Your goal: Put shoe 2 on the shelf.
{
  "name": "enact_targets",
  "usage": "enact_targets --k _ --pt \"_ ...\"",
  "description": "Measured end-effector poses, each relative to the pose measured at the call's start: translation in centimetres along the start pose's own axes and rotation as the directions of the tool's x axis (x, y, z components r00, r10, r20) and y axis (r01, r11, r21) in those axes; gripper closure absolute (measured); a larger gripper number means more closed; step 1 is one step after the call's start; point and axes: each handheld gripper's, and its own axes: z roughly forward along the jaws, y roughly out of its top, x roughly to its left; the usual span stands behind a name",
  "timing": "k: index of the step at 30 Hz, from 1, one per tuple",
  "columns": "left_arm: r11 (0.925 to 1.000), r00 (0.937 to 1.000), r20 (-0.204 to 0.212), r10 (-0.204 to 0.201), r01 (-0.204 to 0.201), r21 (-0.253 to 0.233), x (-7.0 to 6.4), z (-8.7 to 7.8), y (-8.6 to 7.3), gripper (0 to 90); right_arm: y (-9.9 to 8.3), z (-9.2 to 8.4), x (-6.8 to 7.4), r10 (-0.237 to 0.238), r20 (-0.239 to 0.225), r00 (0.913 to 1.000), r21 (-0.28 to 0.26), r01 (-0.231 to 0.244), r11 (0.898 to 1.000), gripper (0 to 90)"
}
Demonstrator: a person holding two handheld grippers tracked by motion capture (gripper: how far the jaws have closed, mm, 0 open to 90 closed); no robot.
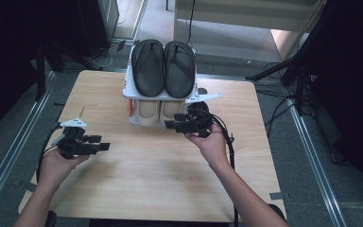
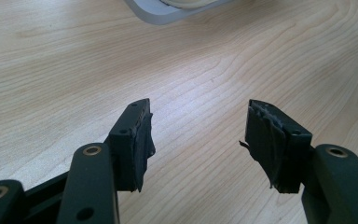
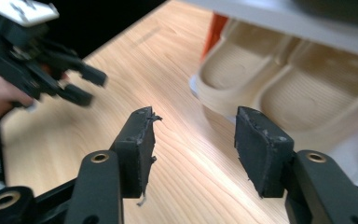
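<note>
A pale wooden surface [image 1: 146, 179] stands in a dim room, on grey carpet with metal rails running along both sides and dark stands and cables crowding the edges. At its far middle sits a small white two-tier shoe rack [image 1: 131, 90]. A pair of black sandals [image 1: 163, 67] lies side by side on the top tier, and a pair of beige slippers [image 1: 159, 109] is tucked into the tier beneath, toes facing the person.

The right tool [image 1: 170, 125] hovers just in front of the rack's lower tier, close to the beige slippers [image 3: 279, 88] but not touching them; its jaws are spread with only wood grain between them. The left tool [image 1: 105, 145] hangs over the bare left part of the surface, well apart from the rack, its jaws likewise spread and pinching nothing. From the left tool's own camera a corner of the rack's white base [image 2: 168, 10] shows at the top edge. Something orange-red [image 3: 216, 28] stands at the rack's left side, probably a post, though the blur makes it hard to tell.
</note>
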Motion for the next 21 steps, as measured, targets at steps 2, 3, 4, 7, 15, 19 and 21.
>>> enact_targets --k 2,3,4,7,15,19,21 --pt "1.0000 1.0000 0.003 0.003 -0.003 0.005 0.0 0.0 0.0 41.7 -0.5 0.0 -0.2 -0.006 0.008 1.0000 0.012 0.006 1.000 48.5" --pt "1.0000 1.0000 0.005 0.004 -0.004 0.008 0.0 0.0 0.0 41.7 -0.8 0.0 -0.4 0.004 0.004 1.0000 0.016 -0.004 1.000 48.5" --pt "0.9999 1.0000 0.003 0.006 -0.006 0.009 0.0 0.1 0.0 41.7 -1.0 -0.1 -0.4 0.008 0.004 1.0000 0.016 -0.008 1.000 48.5" --pt "0.9999 1.0000 0.002 0.007 -0.007 0.010 0.0 0.1 0.0 41.7 -1.8 -0.3 -0.6 0.010 -0.007 0.9999 0.004 -0.010 1.000 48.9" --pt "0.9999 1.0000 0.002 0.003 -0.003 0.015 -0.1 0.1 0.0 41.6 -3.3 -0.7 -1.3 0.002 -0.019 0.9998 0.011 -0.001 1.000 49.3" --pt "0.9999 1.0000 0.003 0.003 -0.003 0.014 -0.1 0.2 0.0 41.6 -4.3 -1.0 -1.7 -0.018 -0.010 0.9998 0.014 0.018 1.000 49.3" --pt "0.9999 1.0000 0.003 0.002 -0.002 0.015 -0.1 0.2 0.0 41.6 -4.8 -1.2 -2.0 0.007 -0.022 0.9997 0.014 -0.006 1.000 48.5"
